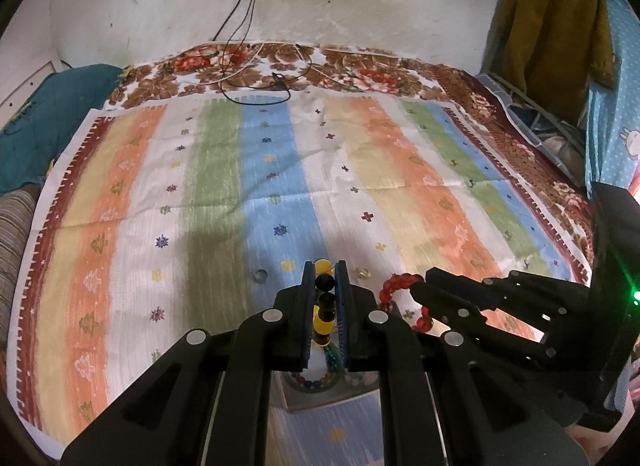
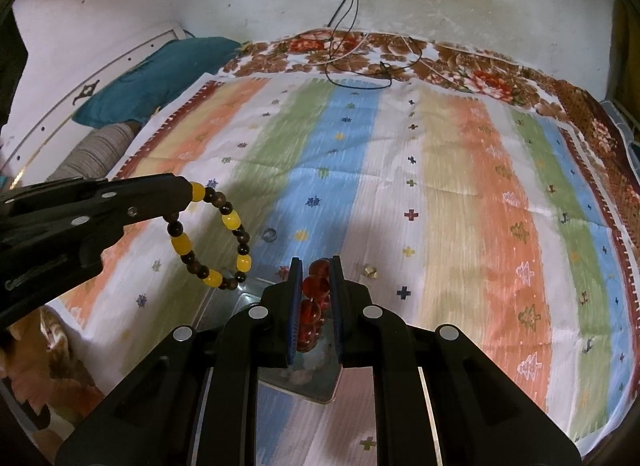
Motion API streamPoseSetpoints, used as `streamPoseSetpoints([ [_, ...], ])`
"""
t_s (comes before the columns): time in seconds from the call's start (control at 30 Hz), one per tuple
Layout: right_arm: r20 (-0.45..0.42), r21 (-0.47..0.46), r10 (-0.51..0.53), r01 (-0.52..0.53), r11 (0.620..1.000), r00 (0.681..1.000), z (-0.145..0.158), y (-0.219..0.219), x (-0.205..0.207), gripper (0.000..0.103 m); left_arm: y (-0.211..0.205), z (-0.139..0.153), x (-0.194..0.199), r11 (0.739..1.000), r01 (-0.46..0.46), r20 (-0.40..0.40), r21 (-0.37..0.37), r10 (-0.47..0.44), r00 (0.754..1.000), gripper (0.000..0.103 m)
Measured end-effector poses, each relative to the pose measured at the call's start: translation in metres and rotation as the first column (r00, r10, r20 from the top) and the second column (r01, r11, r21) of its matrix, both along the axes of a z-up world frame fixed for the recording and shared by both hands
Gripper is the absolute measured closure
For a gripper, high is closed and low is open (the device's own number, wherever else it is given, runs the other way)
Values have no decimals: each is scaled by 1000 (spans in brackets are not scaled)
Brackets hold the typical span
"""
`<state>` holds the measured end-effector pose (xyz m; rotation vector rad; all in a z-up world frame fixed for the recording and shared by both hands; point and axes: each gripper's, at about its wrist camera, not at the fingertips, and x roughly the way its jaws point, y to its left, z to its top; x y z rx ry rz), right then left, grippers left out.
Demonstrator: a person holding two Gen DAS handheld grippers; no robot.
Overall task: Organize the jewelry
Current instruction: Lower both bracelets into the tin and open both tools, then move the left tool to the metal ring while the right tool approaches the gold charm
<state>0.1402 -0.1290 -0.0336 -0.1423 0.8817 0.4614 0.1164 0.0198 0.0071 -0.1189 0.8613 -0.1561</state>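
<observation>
Bed (image 2: 500, 77): covered by a brown floral blanket, with the striped cloth laid over it.

Striped cloth (image 1: 224, 201): pastel bands of orange, green, blue, yellow and white, small cross and tree motifs, dark red border.

Tray (image 2: 240, 298): grey, shallow, on the cloth at the near edge, below both tools; beaded pieces lie inside, details unclear.

Left tool (image 1: 325, 298): black, blue pads, clamped on the yellow-and-dark bracelet.

Right tool (image 2: 316, 298): black, blue pads, clamped on the red bracelet.

Yellow-and-dark bracelet (image 2: 212, 234): loop of translucent yellow barrel beads alternating with small dark brown round beads; hangs from the left tool above the cloth, near the tray.

Red bracelet (image 1: 400, 286): glossy translucent red round beads; held between the right tool's pads, above the tray.

Ring (image 1: 261, 276): small, dark, on the cloth's blue band.

Small gold-coloured piece (image 2: 370, 270): on the cloth beside the right tool; type unclear.
</observation>
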Motion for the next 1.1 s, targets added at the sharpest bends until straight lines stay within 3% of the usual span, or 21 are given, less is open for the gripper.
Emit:
streamPoseSetpoints([
  [0.33, -54, -3, -18, 18, 1000, 998, -11, -7, -7, 88, -7, -6, -14, 1000, 13, -23, 16, -13, 1000, 93],
  [0.37, -51, -11, -25, 24, 1000, 998, -11, -8, -7, 84, -7, -8, -13, 1000, 4, -32, 20, -3, 999, 93],
  [0.4, -44, -24, -30, 29, 999, 999, -11, -9, -8, 68, -5, -9, -13, 1000, -8, -37, 24, 9, 999, 89],
  [0.47, -38, -26, -42, 41, 999, 998, -10, -11, -4, 53, 0, -9, -10, 999, -31, -41, 21, 32, 999, 74],
  [0.57, -65, -17, -57, 56, 998, 996, -14, -16, 2, 53, 11, -13, -6, 997, -74, -54, 12, 74, 996, 68],
  [0.63, -93, -11, -54, 53, 999, 994, -18, -17, 7, 53, 17, -17, -2, 995, -96, -70, 6, 96, 993, 57],
  [0.7, -109, -13, -59, 58, 998, 992, -21, -18, 10, 53, 23, -21, 3, 993, -114, -87, 1, 114, 990, 53],
  [0.83, -134, -26, -76, 73, 997, 988, -27, -19, 18, 48, 33, -29, 13, 988, -154, -122, -13, 151, 981, 42],
  [1.1, -176, -34, -95, 91, 995, 980, -36, -23, 33, 42, 33, -40, 29, 988, -149, -162, -36, 141, 977, 33],
])
